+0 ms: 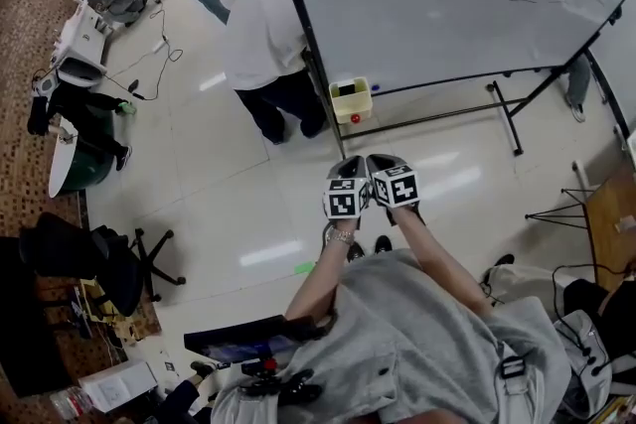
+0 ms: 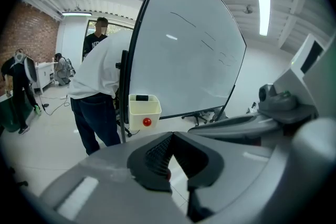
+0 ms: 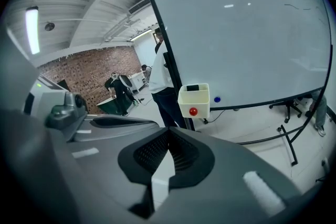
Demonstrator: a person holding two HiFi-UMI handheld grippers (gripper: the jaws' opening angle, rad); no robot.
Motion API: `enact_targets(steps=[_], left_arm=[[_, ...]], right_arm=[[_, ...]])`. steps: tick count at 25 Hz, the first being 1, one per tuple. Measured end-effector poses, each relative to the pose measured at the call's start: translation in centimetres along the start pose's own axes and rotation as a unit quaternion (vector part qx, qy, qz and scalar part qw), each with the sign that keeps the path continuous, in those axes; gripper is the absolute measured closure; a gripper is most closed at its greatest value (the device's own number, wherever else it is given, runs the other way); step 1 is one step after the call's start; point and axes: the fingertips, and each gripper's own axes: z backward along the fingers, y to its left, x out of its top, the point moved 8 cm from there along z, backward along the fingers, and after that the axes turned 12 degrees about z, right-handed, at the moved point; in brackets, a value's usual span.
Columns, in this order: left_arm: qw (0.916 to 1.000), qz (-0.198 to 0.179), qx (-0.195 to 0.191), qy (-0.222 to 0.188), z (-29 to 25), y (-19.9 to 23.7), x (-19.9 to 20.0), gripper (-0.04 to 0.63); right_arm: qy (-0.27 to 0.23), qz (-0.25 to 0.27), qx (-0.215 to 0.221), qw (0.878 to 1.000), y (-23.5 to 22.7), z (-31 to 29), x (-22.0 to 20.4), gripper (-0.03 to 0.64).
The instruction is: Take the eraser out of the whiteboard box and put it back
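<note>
Nearest my cameras are the two pairs of jaws. On the left gripper (image 2: 170,138) the ribbed pads are pressed together with nothing between them, and the right gripper (image 3: 168,135) is closed the same way, empty. Only the head view gives me both tools at once, side by side with their marker cubes almost touching, held well short of the whiteboard box (image 1: 343,106).

The gripper views give me what the head view cannot: the box's front face, pale yellow with a red knob (image 3: 193,111) on it, hanging at the lower corner of the whiteboard (image 3: 252,34).

The eraser (image 3: 192,88) sits inside the box. Only its dark top shows above the rim, with its long axis running side to side along the board's face. How far down it reaches I cannot tell.

The right gripper view adds a blue magnet (image 3: 217,99) on the board just beside the box. A person in a white shirt (image 1: 260,15) stands close on the box's other side.
</note>
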Motion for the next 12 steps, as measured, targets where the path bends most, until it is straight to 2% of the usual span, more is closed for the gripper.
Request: enact_targets(steps=[12], left_arm=[[0.9998, -0.011, 0.004, -0.017, 1.2, 1.6, 1.1, 0.592]], right_arm=[[-0.01, 0.003, 0.018, 1.0, 1.8, -1.3, 1.5, 0.614]])
